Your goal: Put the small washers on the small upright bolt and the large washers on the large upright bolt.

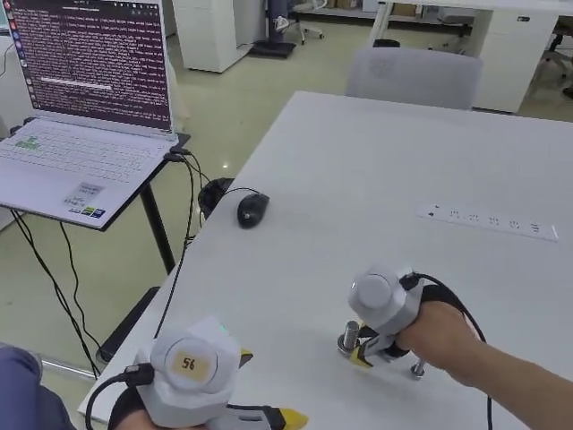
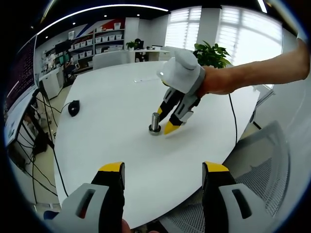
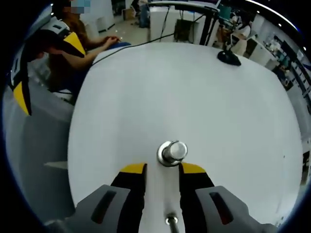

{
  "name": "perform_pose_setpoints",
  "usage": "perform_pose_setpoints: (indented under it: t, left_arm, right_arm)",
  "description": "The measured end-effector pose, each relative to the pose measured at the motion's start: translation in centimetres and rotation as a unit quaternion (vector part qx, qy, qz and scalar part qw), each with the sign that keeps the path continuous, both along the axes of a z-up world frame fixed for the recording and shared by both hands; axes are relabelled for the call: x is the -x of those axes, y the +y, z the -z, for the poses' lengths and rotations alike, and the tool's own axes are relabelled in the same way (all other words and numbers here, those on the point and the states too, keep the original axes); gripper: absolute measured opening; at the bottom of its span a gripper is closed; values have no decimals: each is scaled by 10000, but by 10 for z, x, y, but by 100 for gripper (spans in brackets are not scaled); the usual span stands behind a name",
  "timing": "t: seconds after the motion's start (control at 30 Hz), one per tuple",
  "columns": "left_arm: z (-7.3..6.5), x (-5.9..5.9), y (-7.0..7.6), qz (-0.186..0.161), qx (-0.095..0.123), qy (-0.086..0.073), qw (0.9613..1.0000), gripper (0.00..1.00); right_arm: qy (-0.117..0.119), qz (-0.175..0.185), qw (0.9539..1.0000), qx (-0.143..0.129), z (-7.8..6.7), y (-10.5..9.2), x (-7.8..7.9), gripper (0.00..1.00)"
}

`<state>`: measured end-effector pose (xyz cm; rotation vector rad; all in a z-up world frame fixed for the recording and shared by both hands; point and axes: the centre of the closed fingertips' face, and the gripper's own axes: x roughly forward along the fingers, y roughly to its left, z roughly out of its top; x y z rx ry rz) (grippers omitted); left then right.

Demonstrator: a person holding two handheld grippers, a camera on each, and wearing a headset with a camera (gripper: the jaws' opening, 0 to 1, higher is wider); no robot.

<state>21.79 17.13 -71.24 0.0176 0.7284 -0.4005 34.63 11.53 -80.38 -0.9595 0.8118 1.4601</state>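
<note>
The large upright bolt (image 3: 172,152) stands on the white table (image 1: 358,179), just ahead of my right gripper's (image 3: 164,169) yellow tips. Its jaws stand a narrow gap apart with bare table between them, open and holding nothing that I can see. The small upright bolt (image 3: 170,221) pokes up lower down between those jaws; in the head view the small bolt (image 1: 417,367) is right of the large bolt (image 1: 349,338). My left gripper (image 2: 164,169) hovers wide open over the table's near edge, facing the large bolt (image 2: 155,122) and the right gripper (image 2: 167,121).
A black mouse (image 1: 252,210) lies near the table's left edge, and a white power strip (image 1: 491,221) at the right. A laptop (image 1: 85,98) sits on a stand left of the table. A grey chair (image 1: 412,76) stands at the far side.
</note>
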Motion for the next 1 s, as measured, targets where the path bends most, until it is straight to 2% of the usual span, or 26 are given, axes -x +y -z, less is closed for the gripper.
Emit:
perform_pose_setpoints:
  t: [0.13,0.2,0.33,0.47,0.57,0.67,0.73,0.8,0.93,1.0]
  left_arm:
    - [0,-2,-3,61,1,0,10000,64]
    - [2,-3,-5,97,-4,10,10000,64]
    - [5,-6,-10,168,11,30,9999,64]
    - [10,-8,-13,236,17,61,9997,63]
    - [15,-9,-15,279,21,99,9996,63]
    - [19,-10,-16,311,28,129,9994,63]
    - [21,-12,-15,322,32,141,9994,63]
    - [22,-13,-15,322,39,154,9994,63]
    - [23,-14,-13,321,35,167,9993,63]
    - [24,-14,-11,317,34,174,9993,63]
  right_arm:
    - [-20,278,9995,-127,0,-10,5,29]
    - [9,572,9979,-296,-1,-15,9,29]
    - [15,800,9952,-572,-5,-23,15,29]
    - [159,1074,9902,-874,-4,-35,23,29]
    - [244,1226,9873,-980,1,-47,28,31]
    - [235,1401,9834,-1127,1,-59,32,32]
    - [296,1657,9772,-1293,0,-67,34,32]
    - [311,1798,9729,-1417,-1,-74,34,33]
    - [282,2236,9594,-1694,-3,-95,33,36]
    - [230,2386,9541,-1796,-4,-106,30,38]
